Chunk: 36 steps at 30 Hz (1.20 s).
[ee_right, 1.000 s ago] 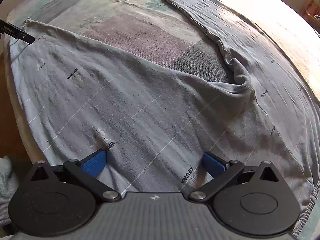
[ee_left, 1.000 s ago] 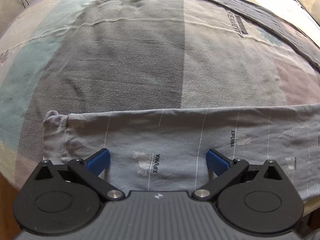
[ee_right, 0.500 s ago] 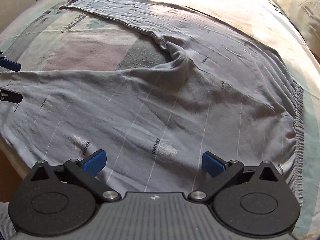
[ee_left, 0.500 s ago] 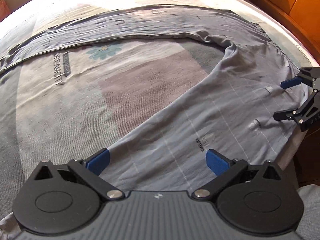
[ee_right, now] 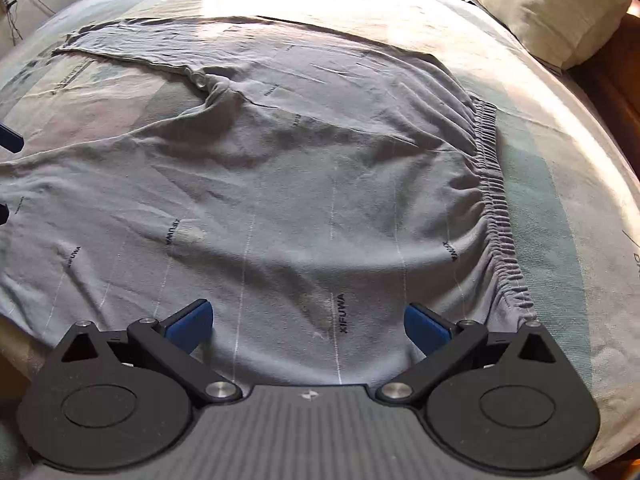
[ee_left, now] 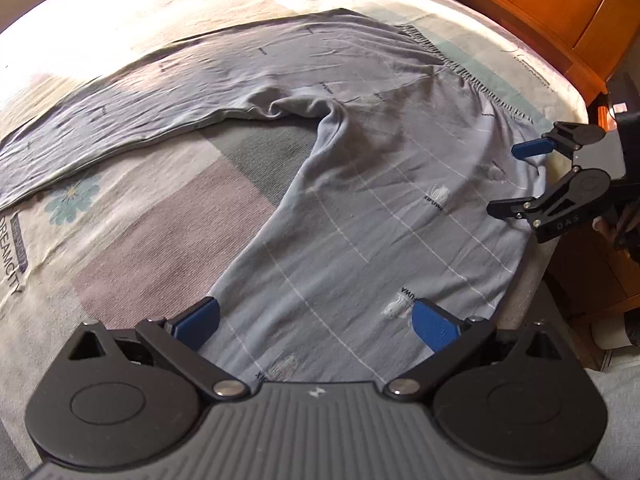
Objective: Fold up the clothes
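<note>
Both hand-held grippers, left [ee_left: 316, 326] and right [ee_right: 308, 326], gape over grey printed cotton trousers [ee_right: 280, 184] on patchwork bedsheet [ee_left: 160, 240]. Risk: pinching one layer only skews the fold.

Grey-blue trousers [ee_left: 360, 208] lie spread on the bed [ee_left: 132, 248], legs splayed apart, crotch bunched in a fold. The left gripper [ee_left: 316, 320] sits over the near leg with both blue pads wide apart, nothing between them. The right gripper [ee_left: 520, 178] is at the trousers' right edge, also spread wide, not far from the gathered waistband [ee_left: 464, 68]. Orange wooden furniture [ee_left: 560, 8] stands beyond the waistband.
</note>
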Motion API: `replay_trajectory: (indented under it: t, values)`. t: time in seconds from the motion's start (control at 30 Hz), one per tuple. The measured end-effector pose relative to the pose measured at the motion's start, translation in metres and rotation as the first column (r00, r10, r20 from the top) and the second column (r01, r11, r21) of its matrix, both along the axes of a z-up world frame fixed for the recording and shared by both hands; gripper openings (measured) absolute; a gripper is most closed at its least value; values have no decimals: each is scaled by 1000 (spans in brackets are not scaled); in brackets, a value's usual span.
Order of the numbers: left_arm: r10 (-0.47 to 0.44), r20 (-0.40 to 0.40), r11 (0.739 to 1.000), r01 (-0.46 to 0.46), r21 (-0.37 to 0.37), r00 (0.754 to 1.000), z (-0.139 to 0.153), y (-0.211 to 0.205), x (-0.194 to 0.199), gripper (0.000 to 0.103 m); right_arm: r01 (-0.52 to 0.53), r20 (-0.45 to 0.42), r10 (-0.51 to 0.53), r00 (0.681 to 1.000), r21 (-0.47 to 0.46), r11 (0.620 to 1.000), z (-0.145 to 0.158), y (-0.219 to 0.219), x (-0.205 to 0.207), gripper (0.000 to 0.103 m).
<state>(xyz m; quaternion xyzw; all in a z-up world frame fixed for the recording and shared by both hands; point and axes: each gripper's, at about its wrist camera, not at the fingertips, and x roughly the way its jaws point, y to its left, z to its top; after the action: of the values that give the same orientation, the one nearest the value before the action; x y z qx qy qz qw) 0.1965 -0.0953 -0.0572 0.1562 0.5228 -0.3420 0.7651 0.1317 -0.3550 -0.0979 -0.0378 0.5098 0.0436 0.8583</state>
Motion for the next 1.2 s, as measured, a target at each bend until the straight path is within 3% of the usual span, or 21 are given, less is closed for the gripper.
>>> replay_trajectory:
  t: [0.07, 0.23, 0.4, 0.57, 0.83, 0.93, 1.1, 1.2]
  values:
    - [-32, 0, 999, 32, -30, 999, 1, -19, 8, 102, 35, 37, -36, 999, 44, 998, -3, -11, -12, 103]
    - [-105, 47, 986, 110, -126, 993, -2, -76, 33, 102, 27, 74, -29, 997, 27, 999, -6, -11, -26, 103]
    - [-129, -25, 970, 121, -213, 991, -17, -125, 64, 102, 54, 86, -56, 995, 20, 998, -7, -7, -26, 103]
    - [-48, -78, 989, 37, -146, 996, -43, -127, 86, 101, 60, 77, -62, 995, 28, 998, -7, -9, -24, 103]
    - [-171, -135, 971, 144, -189, 976, -18, -111, 67, 102, 48, 11, -49, 999, 30, 998, -6, -10, -11, 103]
    - [-186, -155, 976, 164, -145, 970, -30, -109, 56, 102, 48, -10, -48, 999, 25, 999, -6, -9, -7, 103]
    - [-78, -158, 993, 62, -105, 984, -36, -86, 47, 102, 50, -22, -49, 999, 22, 999, -4, -7, -7, 103]
    - [-84, -130, 991, 69, -115, 988, -21, -76, 33, 102, 48, -20, -48, 999, 21, 999, -3, -8, -7, 103]
